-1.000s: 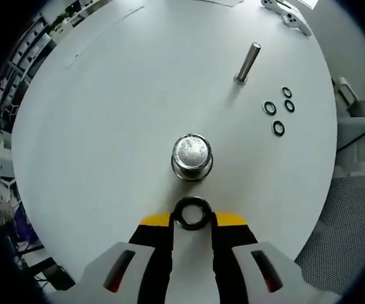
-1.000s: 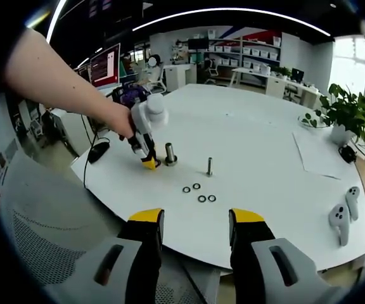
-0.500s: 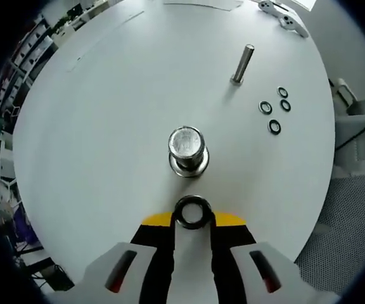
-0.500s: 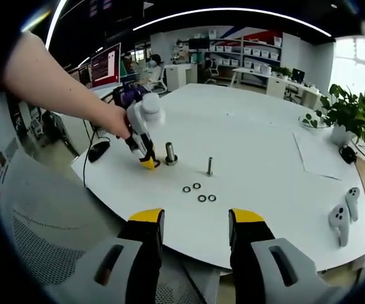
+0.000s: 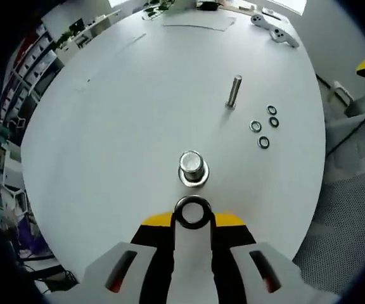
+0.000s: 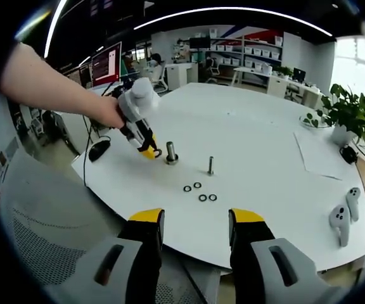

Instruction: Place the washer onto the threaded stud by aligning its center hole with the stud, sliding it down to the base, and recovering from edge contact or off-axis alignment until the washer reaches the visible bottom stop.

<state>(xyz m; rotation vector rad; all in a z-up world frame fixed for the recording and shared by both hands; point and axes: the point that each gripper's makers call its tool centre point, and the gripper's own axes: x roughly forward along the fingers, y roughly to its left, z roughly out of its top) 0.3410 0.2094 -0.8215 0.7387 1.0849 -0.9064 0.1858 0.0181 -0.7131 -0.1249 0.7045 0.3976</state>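
The left gripper (image 5: 192, 218) pinches a black washer (image 5: 192, 212) just short of the thick threaded stud (image 5: 192, 167); the right gripper (image 6: 195, 223) hangs with jaws apart, holding nothing.

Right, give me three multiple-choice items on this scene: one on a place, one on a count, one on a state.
1. Where is the washer held by the left hand-held gripper?
A. Seated at the base of the wide stud
B. In the air, short of the wide stud
C. Lying among the loose washers

2. How many loose washers lie on the white table by the thin stud?
A. Two
B. Four
C. Six

3. What state is the right hand-held gripper in?
A. Open, holding nothing
B. Shut on a washer
C. Shut on a stud

Answers:
1. B: in the left gripper view the ring sits between the jaw tips, apart from the stud.
2. B: four dark rings show beside the thin stud.
3. A: the right gripper view shows a wide gap between its jaws.
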